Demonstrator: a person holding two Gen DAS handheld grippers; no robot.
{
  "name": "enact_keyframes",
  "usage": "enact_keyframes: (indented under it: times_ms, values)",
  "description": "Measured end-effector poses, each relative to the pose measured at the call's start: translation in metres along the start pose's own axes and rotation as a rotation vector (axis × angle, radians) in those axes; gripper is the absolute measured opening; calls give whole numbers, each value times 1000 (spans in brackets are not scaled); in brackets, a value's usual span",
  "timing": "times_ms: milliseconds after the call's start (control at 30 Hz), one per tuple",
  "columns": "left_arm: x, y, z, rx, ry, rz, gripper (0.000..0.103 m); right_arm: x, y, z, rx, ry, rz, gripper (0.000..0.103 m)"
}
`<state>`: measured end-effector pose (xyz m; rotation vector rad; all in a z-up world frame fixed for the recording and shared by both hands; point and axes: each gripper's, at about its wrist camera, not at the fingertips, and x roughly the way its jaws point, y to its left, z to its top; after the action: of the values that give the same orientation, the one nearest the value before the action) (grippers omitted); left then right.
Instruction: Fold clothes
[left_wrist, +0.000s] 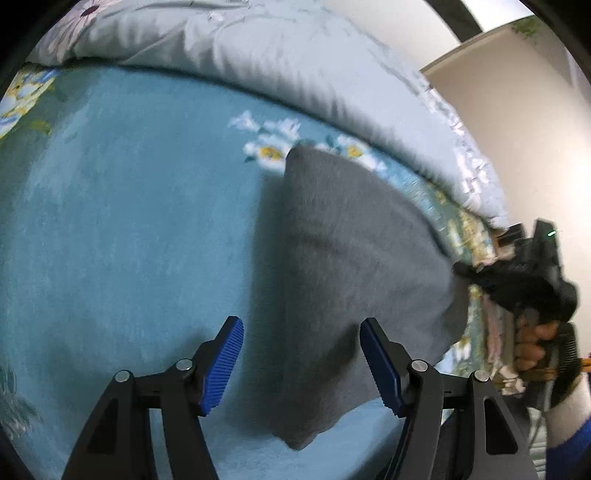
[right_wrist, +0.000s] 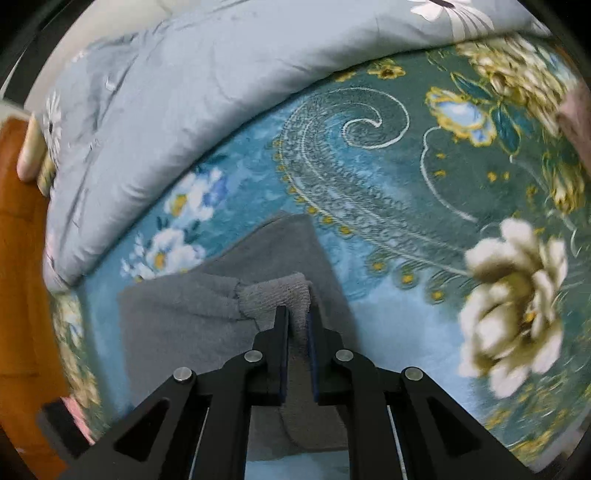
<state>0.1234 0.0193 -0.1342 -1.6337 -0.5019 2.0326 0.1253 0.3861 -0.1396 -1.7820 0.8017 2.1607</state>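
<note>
While the right hand-held gripper (right_wrist: 297, 317) is clenched on a bunched edge of the grey garment (left_wrist: 351, 266), the left hand-held gripper (left_wrist: 301, 363) hangs released above the cloth's near part. It lies partly lifted on the bed (left_wrist: 129, 240), seemingly mid-fold; its kind and far layers are hard to make out.
</note>
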Motion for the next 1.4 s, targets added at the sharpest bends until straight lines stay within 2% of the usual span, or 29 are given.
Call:
enact_keyframes:
  times_ms: [100, 167, 233, 300, 367, 400, 433, 500, 567, 700, 833, 1033, 1067, 1100, 1133, 1167, 1200, 1233, 1400]
  values:
    - [0, 0, 11, 9, -4, -23, 70, 0, -14, 3, 2, 10, -50, 2]
    - [6, 1, 19, 6, 4, -28, 70, 0, -30, 6, 34, 13, -56, 2]
    - [13, 1, 25, 4, 14, -32, 70, -7, -47, 9, 45, -14, 10, 5]
    - [18, 0, 30, 3, 25, -59, 70, -12, -56, 12, 10, -1, 130, 5]
    - [22, -1, 33, 7, 34, -80, 70, -13, -63, 14, -43, 42, 238, 41]
    - [24, -2, 33, 10, 38, -97, 70, -12, -64, 12, -75, 58, 279, 68]
    - [26, -2, 33, 6, 44, -121, 70, -10, -66, 10, -106, 74, 323, 75]
    - [31, 0, 33, -22, 53, -157, 71, -1, -66, 4, -158, 109, 403, 76]
    - [37, 2, 34, -35, 61, -163, 72, 13, -63, -2, -211, 125, 420, 82]
    - [46, 11, 35, -69, 78, -134, 75, 37, -62, -8, -241, 156, 462, 82]
    - [58, 17, 32, -120, 112, -151, 75, 45, -57, -9, -246, 155, 481, 85]
    - [66, 11, 30, -92, 132, -142, 75, 56, -50, -11, -254, 153, 509, 82]
    - [67, 10, 29, -87, 129, -134, 75, 58, -49, -11, -255, 153, 514, 80]
    - [67, 8, 29, -82, 126, -126, 73, 59, -48, -12, -257, 152, 519, 70]
    - [67, 6, 29, -75, 122, -117, 73, 61, -47, -12, -259, 152, 519, 56]
    - [67, 3, 28, -58, 111, -102, 68, 58, -43, -12, -264, 153, 499, 49]
    - [66, -2, 27, -35, 105, -89, 54, 56, -40, -11, -269, 154, 479, 42]
    - [67, -6, 27, -14, 103, -76, 50, 54, -37, -11, -274, 155, 459, 36]
    - [60, -23, 27, 54, 71, -19, 29, 39, -18, -10, -309, 155, 344, 27]
